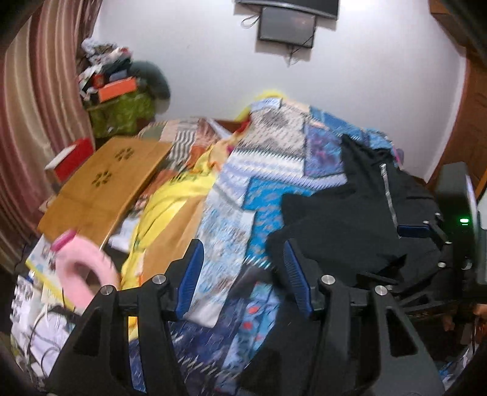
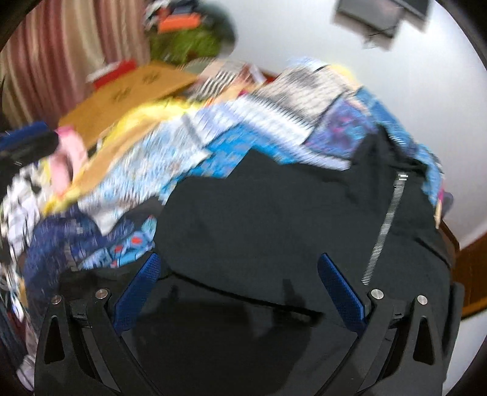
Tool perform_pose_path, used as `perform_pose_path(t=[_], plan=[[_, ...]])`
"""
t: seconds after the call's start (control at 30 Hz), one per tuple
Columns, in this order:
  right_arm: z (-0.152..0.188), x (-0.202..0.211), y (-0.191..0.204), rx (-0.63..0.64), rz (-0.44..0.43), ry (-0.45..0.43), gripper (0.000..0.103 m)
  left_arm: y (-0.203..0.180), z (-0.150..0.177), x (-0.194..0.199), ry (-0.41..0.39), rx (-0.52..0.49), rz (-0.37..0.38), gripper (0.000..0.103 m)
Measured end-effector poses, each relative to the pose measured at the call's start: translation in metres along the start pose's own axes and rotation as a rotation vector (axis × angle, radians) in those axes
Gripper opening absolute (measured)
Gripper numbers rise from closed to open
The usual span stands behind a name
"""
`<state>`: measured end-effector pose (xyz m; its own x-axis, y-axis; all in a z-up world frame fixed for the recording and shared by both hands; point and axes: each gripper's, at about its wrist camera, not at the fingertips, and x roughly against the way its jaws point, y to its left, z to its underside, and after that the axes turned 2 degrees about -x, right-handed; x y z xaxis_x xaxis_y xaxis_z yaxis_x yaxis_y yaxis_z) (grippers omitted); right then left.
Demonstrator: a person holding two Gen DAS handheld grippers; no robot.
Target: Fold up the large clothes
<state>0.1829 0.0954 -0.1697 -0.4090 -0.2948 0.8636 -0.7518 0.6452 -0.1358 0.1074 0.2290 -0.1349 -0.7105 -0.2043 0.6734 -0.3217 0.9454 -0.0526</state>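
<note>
A black garment with a silver zipper lies rumpled on a blue patchwork bedspread. My left gripper is open and empty, just left of the garment's near edge. My right gripper is open wide directly above the black garment, whose zipper runs to the right of the right finger. The right gripper also shows at the right of the left wrist view, at the garment's right side. The right wrist view is blurred by motion.
A wooden lap table sits on the bed's left side, with a pink ring cushion, yellow cloth and cables near it. A cluttered shelf and striped curtain stand behind. A screen hangs on the white wall.
</note>
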Motion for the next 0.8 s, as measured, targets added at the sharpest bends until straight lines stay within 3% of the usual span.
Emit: perform_pose_path(t=[0.23, 0.43, 0.53, 0.67, 0.8], plan=[[-0.006, -0.056, 0.031, 0.071, -0.057, 0.182, 0.101, 0.028, 0.041, -0.023, 0.131, 0.104, -0.012, 0.054], [-0.005, -0.093, 0.037, 0.061, -0.038, 0.254, 0.097, 0.037, 0.059, -0.034, 0.192, 0.169, -0.011, 0.054], [-0.005, -0.094, 0.035, 0.050, -0.029, 0.228, 0.077, 0.038, 0.062, -0.036, 0.204, 0.184, -0.008, 0.054], [-0.004, -0.078, 0.026, -0.010, -0.122, 0.198, 0.032, 0.033, 0.062, -0.037, 0.211, 0.178, -0.006, 0.054], [-0.008, -0.054, 0.011, -0.131, -0.132, 0.135, 0.021, 0.023, 0.061, -0.041, 0.224, 0.152, -0.002, 0.054]])
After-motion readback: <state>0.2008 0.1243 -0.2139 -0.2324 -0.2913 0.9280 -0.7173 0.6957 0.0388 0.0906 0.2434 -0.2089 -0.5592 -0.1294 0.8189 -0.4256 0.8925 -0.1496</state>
